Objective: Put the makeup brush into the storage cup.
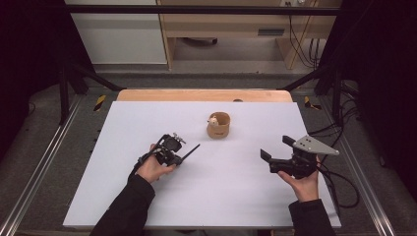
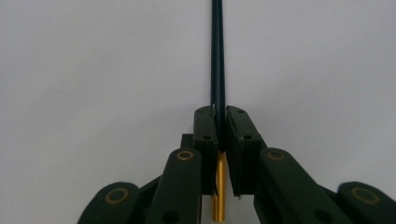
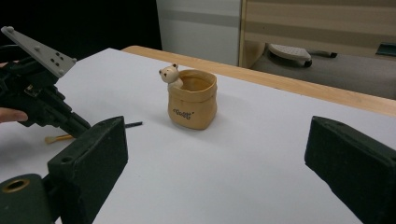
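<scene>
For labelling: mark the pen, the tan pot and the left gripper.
pen [image 2: 218,56], left gripper view, dark shaft.
tan pot [image 3: 192,105], right gripper view, front wall.
left gripper [image 2: 222,126], left gripper view, between fingertips.

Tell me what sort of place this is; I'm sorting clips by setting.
Probably a lab recording rig: a white board on a wooden table, fenced by a black frame, with cables trailing over the grey floor behind.

A tan bear-faced pot [image 1: 219,126] stands on the white table [image 1: 147,196].
</scene>
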